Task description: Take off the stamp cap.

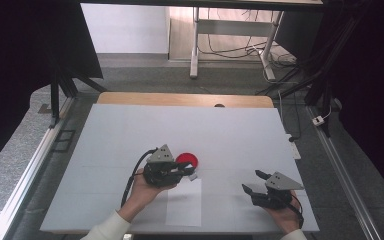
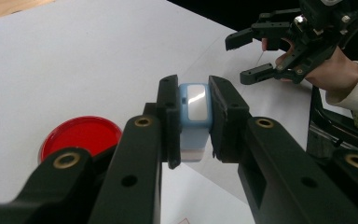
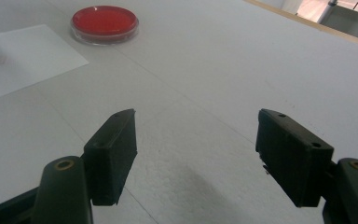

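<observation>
A small light-blue block [image 2: 194, 120] with a glossy pale face sits clamped between the left gripper [image 2: 193, 122]'s black jaws, above a white paper sheet [image 1: 184, 202]. Just left of those jaws lies a round red dish [image 2: 80, 136] on the matte white table [image 1: 130, 135]. The right gripper [image 3: 193, 158]'s jaws stand wide apart, holding nothing.

Even bright light, soft shadows, dark corners

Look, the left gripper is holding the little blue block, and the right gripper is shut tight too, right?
Not quite. The left gripper does hold the blue block, but the right gripper is open: the right gripper view shows its jaws wide apart with nothing between them.
</observation>
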Available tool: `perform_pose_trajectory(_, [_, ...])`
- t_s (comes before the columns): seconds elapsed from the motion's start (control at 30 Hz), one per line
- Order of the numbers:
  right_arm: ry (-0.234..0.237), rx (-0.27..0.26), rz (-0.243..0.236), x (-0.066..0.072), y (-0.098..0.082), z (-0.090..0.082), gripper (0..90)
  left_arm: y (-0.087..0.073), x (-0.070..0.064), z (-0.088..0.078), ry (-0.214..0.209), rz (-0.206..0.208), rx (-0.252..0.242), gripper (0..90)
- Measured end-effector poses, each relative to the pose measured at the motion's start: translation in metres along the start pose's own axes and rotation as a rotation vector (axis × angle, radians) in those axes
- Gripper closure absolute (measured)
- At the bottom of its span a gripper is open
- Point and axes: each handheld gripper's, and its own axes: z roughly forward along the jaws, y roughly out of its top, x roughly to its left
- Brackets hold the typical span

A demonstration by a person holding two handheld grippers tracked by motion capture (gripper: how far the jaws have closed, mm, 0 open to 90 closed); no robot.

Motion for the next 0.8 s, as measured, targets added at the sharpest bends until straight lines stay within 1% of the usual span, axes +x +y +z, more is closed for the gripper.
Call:
perform_pose_trajectory(0.2, [-0.003,-0.01,0.017,0.003,0.004,0.002,28.5,-0.001,0.003,0.001,0.005,-0.002,0.003,74.6])
perform_pose_trajectory(0.27, [-0.01,-0.001,0.019,0.004,0.004,0.002,28.5,-0.001,0.003,0.002,0.005,0.0,0.004,74.6])
perform_pose_trajectory(0.3, [-0.008,-0.008,0.027,0.006,0.004,0.002,28.5,-0.001,0.003,0.003,0.004,-0.002,0.004,74.6])
perform_pose_trajectory(0.37, [-0.01,-0.006,0.028,0.007,0.005,0.002,28.6,-0.001,0.003,0.005,0.007,0.002,0.013,74.6])
perform_pose_trajectory(0.4, [-0.013,-0.015,0.039,0.008,0.006,0.001,28.6,-0.001,0.003,0.005,0.01,0.003,0.016,74.6])
perform_pose_trajectory(0.47, [-0.011,-0.018,0.044,0.009,0.007,0.001,28.6,-0.002,0.003,0.006,0.009,-0.007,0.014,74.6])
perform_pose_trajectory(0.53, [-0.008,-0.025,0.05,0.013,0.008,0.002,28.6,-0.002,0.003,0.007,0.016,-0.008,0.018,74.6])
perform_pose_trajectory(0.63, [0.001,-0.029,0.033,0.02,0.011,0.002,28.7,-0.003,0.003,0.008,0.025,-0.011,0.022,74.6])
perform_pose_trajectory(0.8, [0.013,-0.037,0.016,0.031,0.015,0.005,28.7,-0.003,0.004,0.005,0.031,-0.018,0.014,74.6])
